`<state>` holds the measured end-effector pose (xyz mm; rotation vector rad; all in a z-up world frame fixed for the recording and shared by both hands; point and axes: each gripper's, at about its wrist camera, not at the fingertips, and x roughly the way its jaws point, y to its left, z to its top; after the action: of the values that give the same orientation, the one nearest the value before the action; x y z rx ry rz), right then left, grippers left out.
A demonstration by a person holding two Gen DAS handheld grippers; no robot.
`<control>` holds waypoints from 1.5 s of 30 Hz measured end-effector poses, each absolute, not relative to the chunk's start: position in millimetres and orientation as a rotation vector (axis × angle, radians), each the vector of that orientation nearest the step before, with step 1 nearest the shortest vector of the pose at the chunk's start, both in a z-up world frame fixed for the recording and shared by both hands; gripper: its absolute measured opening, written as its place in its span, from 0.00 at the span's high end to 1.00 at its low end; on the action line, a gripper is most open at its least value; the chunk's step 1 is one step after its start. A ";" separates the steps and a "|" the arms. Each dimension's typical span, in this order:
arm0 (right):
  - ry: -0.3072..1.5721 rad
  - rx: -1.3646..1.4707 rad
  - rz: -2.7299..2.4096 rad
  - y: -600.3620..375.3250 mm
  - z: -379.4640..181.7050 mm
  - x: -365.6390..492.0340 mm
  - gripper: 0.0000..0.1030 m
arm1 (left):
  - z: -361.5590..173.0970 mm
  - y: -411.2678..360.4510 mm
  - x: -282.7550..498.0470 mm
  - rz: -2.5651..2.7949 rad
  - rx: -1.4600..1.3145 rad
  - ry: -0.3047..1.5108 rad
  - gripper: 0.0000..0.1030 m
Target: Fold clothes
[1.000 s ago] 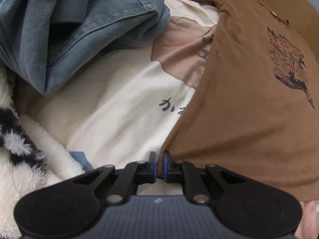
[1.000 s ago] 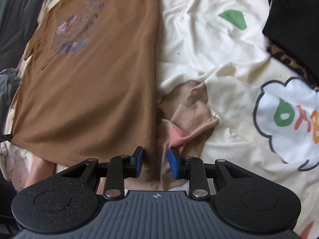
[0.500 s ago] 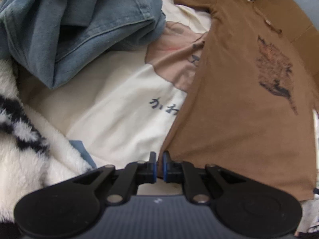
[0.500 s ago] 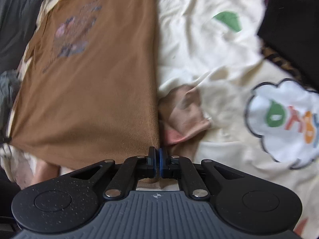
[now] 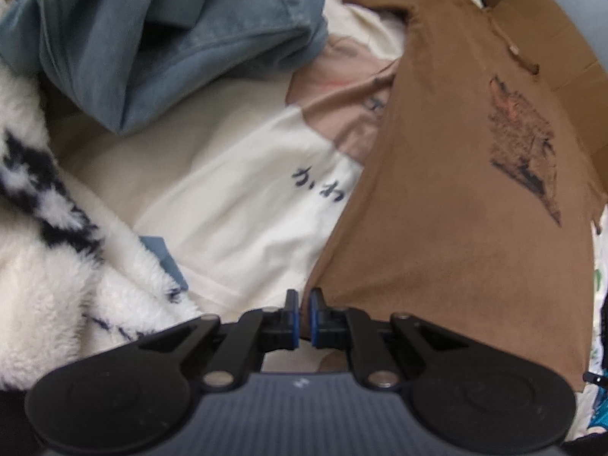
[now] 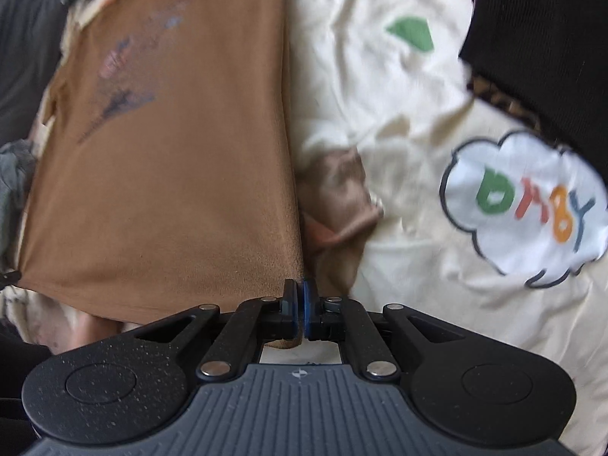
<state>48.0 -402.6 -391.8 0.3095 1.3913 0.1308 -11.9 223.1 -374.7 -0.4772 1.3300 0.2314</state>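
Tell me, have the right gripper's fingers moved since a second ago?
Yes. The right gripper has closed: its fingers, earlier apart, now pinch the lower corner of the brown T-shirt, beside the tan patch on the cream bedsheet.

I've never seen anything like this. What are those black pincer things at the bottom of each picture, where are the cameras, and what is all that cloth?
There is no robot here. A person holds a two-finger gripper in each hand, and a wide-angle camera on each one looks forward along its fingers. One picture comes from the left gripper, the other from the right gripper.

Both point down at a brown T-shirt with a dark printed design, spread on a cream bedsheet with cartoon prints. Each gripper is shut on a bottom corner of the shirt's hem, one at either side.

Around it lie other clothes: blue jeans and a fluffy white-and-black garment in the left view, a black knit garment in the right view. A cardboard box sits beyond the shirt.
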 end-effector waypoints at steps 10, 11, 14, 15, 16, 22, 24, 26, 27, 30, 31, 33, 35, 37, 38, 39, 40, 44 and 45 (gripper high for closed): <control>1.450 0.315 0.084 -405.2 -426.9 54.0 0.96 | -404.2 221.9 -7.5 0.278 -0.437 1.415 0.91; 1.449 0.322 0.078 -407.6 -423.6 53.8 0.95 | -399.9 222.3 -7.3 0.280 -0.430 1.417 0.90; 1.421 0.348 0.056 -420.3 -408.0 51.0 0.93 | -386.6 224.1 -6.7 0.290 -0.411 1.421 0.90; 1.407 0.359 0.049 -425.7 -401.6 49.6 0.92 | -381.0 226.0 -6.5 0.295 -0.412 1.418 0.90; 1.392 0.369 0.042 -431.1 -395.2 48.2 0.92 | -375.1 228.6 -6.2 0.299 -0.422 1.411 0.90; 1.293 0.405 0.001 -457.9 -352.8 51.0 0.92 | -331.7 231.2 3.2 0.299 -0.452 1.338 0.90; 1.255 0.418 -0.006 -464.5 -337.4 54.0 0.92 | -314.2 228.9 9.5 0.290 -0.451 1.313 0.88; 1.214 0.417 -0.014 -468.1 -322.6 61.5 0.91 | -297.8 226.0 18.5 0.281 -0.437 1.293 0.86; 1.193 0.415 -0.018 -469.7 -315.2 65.6 0.91 | -289.9 223.8 23.8 0.276 -0.427 1.283 0.85; 1.132 0.413 -0.028 -474.8 -292.0 77.4 0.91 | -264.8 218.0 35.5 0.272 -0.403 1.252 0.76; 1.111 0.416 -0.025 -476.2 -283.4 82.2 0.91 | -256.3 216.3 39.0 0.271 -0.396 1.242 0.74; 1.078 0.416 -0.013 -477.4 -264.6 90.8 0.90 | -239.5 213.3 44.6 0.261 -0.388 1.221 0.72; 1.051 0.405 -0.017 -477.4 -247.0 98.2 0.71 | -221.8 210.5 50.6 0.245 -0.377 1.207 0.56; 1.021 0.400 -0.013 -477.4 -229.1 104.4 0.56 | -205.6 207.8 57.0 0.239 -0.359 1.191 0.52; 1.012 0.402 -0.008 -477.5 -220.8 107.4 0.56 | -198.4 207.0 60.1 0.237 -0.355 1.187 0.52; 1.004 0.402 -0.006 -477.6 -213.3 110.4 0.56 | -190.8 206.7 62.9 0.238 -0.357 1.180 0.51; 0.995 0.403 -0.008 -478.1 -206.6 113.0 0.56 | -183.3 206.8 65.2 0.242 -0.363 1.169 0.49; 0.951 0.412 -0.017 -481.6 -179.9 121.2 0.38 | -155.4 204.9 74.9 0.251 -0.363 1.134 0.46; 0.937 0.414 -0.020 -482.8 -173.0 122.7 0.33 | -148.4 204.0 77.9 0.246 -0.363 1.125 0.46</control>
<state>122.7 -482.8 -173.0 0.4138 0.9368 -0.0203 77.9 204.0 -148.4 -0.3634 1.1248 0.2459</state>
